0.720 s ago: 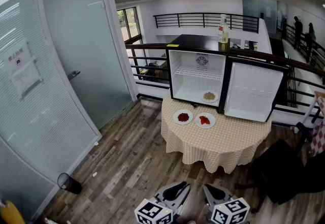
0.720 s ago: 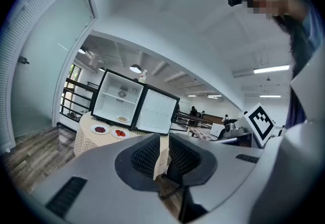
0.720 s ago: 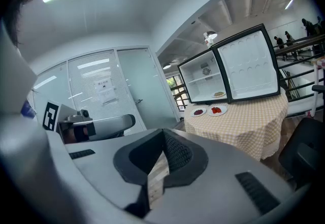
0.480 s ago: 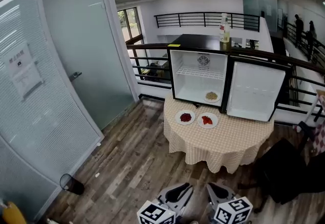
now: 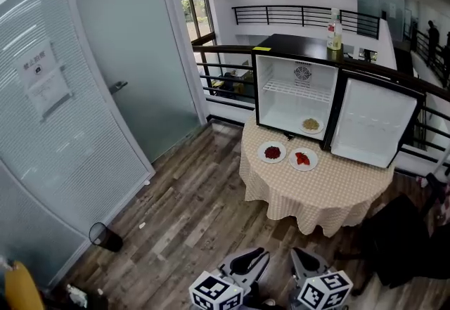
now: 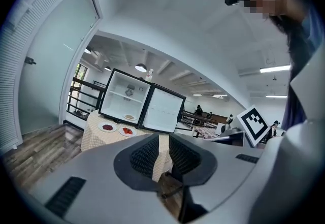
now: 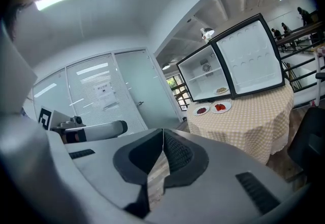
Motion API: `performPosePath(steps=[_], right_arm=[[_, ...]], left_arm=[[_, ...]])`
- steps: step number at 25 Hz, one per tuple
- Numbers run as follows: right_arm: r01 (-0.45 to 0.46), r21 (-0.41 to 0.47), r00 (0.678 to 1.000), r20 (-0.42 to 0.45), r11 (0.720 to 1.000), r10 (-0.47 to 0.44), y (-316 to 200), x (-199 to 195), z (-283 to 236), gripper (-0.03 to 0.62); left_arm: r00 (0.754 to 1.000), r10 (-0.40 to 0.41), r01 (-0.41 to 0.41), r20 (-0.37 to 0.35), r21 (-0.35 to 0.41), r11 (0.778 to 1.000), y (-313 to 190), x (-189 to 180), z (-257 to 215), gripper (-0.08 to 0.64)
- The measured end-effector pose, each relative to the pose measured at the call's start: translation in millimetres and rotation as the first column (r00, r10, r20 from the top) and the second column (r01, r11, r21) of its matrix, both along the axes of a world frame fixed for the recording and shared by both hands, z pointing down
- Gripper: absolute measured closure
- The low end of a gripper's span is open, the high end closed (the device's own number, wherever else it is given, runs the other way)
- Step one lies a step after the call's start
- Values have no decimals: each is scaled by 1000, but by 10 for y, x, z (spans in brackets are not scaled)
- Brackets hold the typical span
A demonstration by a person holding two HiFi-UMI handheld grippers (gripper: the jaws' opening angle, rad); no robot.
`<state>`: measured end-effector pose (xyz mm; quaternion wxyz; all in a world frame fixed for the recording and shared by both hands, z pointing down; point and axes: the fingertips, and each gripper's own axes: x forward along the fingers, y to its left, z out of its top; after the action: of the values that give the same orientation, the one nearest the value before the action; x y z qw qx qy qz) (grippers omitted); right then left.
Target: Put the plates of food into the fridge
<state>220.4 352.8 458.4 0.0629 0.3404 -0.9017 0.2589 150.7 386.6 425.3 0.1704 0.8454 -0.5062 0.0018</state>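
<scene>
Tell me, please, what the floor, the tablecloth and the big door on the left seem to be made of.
Floor: wood or wood-look planks with a matte finish; it shows long grey-brown boards with grain streaks.
Tablecloth: woven fabric, perhaps cotton; it has small beige checks and hangs in soft folds at the edge.
Door: frosted glass, smooth; it is pale and cloudy, and nothing shows clearly through it.

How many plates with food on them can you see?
3. The dark-red plate and the bright-red plate sit side by side on the table, in front of the open fridge. The third plate is inside the fridge, at the bottom. None seem hidden.
</scene>
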Motion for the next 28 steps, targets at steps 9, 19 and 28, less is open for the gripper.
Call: performPosePath(steps=[9, 19, 28], right_arm=[[-11, -61, 998, 61, 998, 14, -370, -106, -80, 575], [-165, -65, 986, 26, 984, 167, -1451, -208, 117, 575], [-239, -136, 971, -17, 961, 239, -2467, -722, 170, 575]], left_arm=[[1000, 28, -28, -1, -11, 1000, -453, -58, 28, 499], [982, 190, -190, -11, -1, 982, -1625, -170, 83, 497], [961, 277, -277, 17, 8, 961, -2559, -748, 67, 497]])
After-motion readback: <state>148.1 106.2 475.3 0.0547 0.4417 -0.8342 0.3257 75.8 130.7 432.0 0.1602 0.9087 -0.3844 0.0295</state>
